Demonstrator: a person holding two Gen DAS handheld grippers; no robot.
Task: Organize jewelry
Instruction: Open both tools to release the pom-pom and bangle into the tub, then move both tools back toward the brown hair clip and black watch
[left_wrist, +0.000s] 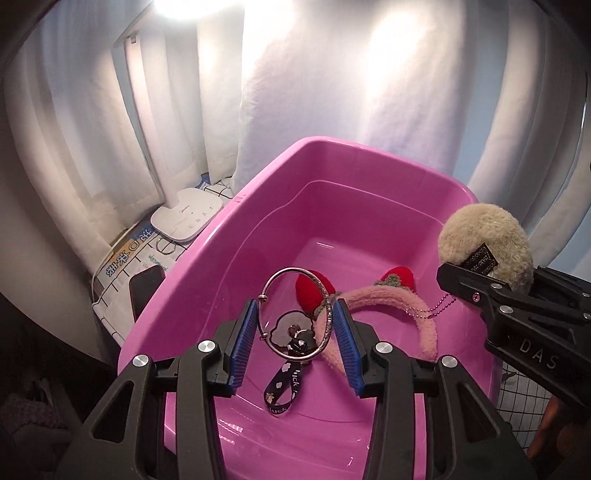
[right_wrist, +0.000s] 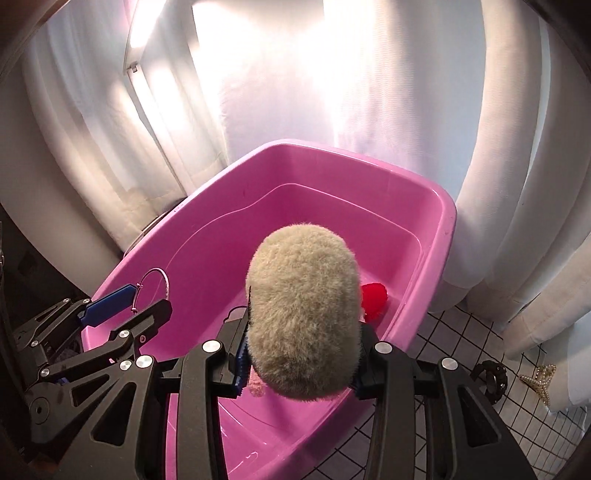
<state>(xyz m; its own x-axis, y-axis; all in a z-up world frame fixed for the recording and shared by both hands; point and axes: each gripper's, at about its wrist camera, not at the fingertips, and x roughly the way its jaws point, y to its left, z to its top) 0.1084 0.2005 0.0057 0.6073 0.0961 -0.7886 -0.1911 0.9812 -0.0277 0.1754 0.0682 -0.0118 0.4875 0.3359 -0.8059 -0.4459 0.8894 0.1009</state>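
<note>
both grippers hang over the pink tub, each with one piece ready to drop. the left gripper is closed across a silver bangle, its blue pads pressing the ring's two sides, above the tub's near end. the right gripper is clamped on a beige fluffy pompom with a bead chain dangling, over the tub's right side. on the tub floor lie a pink headband with red strawberries and a black keychain strap. the step in hand looks like placing: next each gripper should lower a little and spread its fingers. a pearl star clip rests outside on the checked cloth, likely next to collect
</note>
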